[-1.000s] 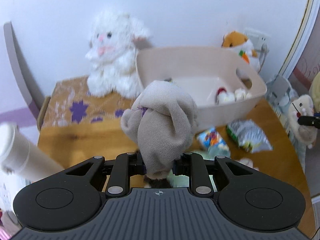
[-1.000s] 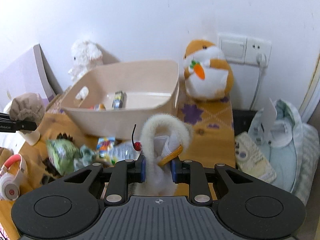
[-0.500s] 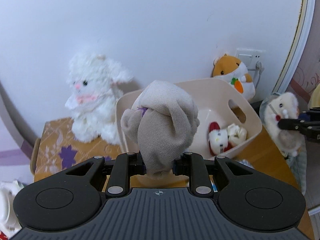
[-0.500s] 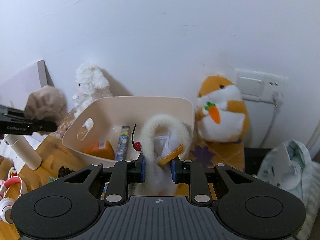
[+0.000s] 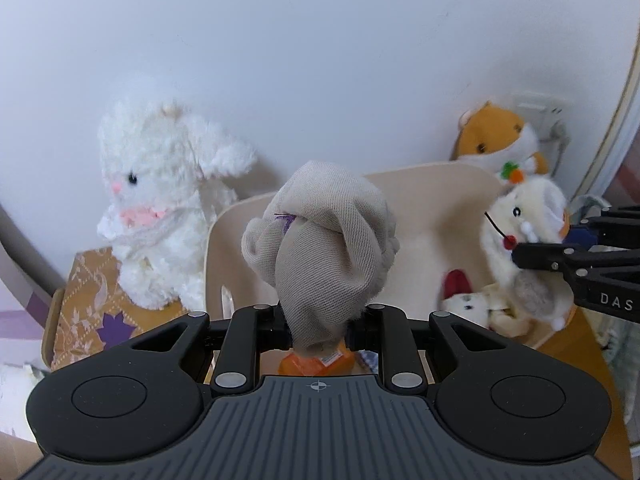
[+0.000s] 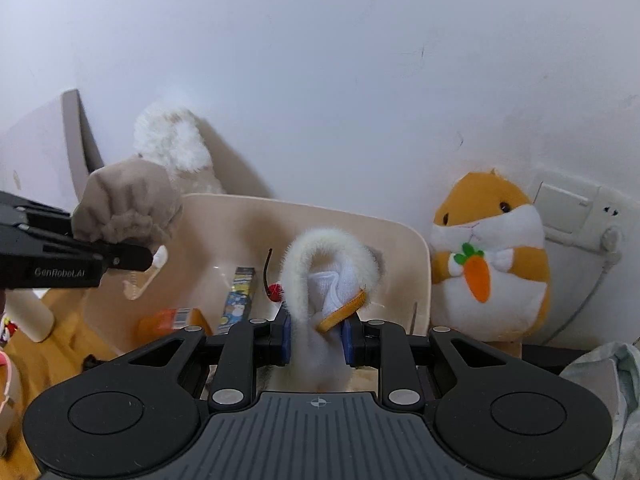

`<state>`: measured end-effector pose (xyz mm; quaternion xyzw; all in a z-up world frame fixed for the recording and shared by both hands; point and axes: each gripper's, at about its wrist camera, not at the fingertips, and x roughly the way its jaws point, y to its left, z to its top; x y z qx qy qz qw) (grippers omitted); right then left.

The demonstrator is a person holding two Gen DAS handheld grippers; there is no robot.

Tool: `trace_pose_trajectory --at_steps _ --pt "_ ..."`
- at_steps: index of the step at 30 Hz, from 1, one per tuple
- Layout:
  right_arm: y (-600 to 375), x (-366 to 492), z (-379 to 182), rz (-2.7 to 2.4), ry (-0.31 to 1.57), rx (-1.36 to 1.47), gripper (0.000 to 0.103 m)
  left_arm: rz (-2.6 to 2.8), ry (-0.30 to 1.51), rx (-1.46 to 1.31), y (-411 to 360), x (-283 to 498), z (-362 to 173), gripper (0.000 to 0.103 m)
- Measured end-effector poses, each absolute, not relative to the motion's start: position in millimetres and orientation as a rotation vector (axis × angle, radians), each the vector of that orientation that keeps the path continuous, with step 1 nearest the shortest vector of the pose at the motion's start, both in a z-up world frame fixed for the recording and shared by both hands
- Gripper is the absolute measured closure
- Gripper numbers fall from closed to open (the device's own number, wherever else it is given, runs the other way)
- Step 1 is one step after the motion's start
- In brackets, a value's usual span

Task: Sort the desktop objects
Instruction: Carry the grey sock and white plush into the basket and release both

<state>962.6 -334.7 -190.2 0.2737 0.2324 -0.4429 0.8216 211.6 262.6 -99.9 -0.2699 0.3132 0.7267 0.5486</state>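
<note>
The left gripper [image 5: 318,330] is clamped on a bunched grey-beige cloth plush toy [image 5: 320,248], holding it above the near rim of the cream plastic storage bin [image 5: 436,184]. The right gripper [image 6: 316,338] pinches a white furry plush toy with an orange strap [image 6: 328,276], also over the bin, toward its right side. Seen from the left wrist, the two held toys are apart, with open bin between them.

Inside the bin lie an orange packet [image 6: 172,318], a blue and yellow snack stick [image 6: 236,298] and a small red and white plush [image 5: 460,296]; the middle of its floor is bare.

A fluffy white rabbit plush [image 5: 160,204] crowds the bin's left wall, and an orange and white hamster plush holding a carrot [image 6: 488,256] stands just beside its right wall. The white wall [image 6: 320,80] closes in behind.
</note>
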Motion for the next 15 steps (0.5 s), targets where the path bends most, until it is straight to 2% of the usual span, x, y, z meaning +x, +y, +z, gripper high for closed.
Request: trace_pose_trajectory --at_steps 12,15 --pt "-358.0 988.0 -231.8 -1.001 0.585 0.666 0.078 1.702 0.854 -0.717 279.8 199.2 -144.8 0.08" --pt "-354.6 990.1 -233.9 -1.009 0.593 0.665 0.066 1.675 0.873 -0.742 279.9 201.9 -150.0 0.073"
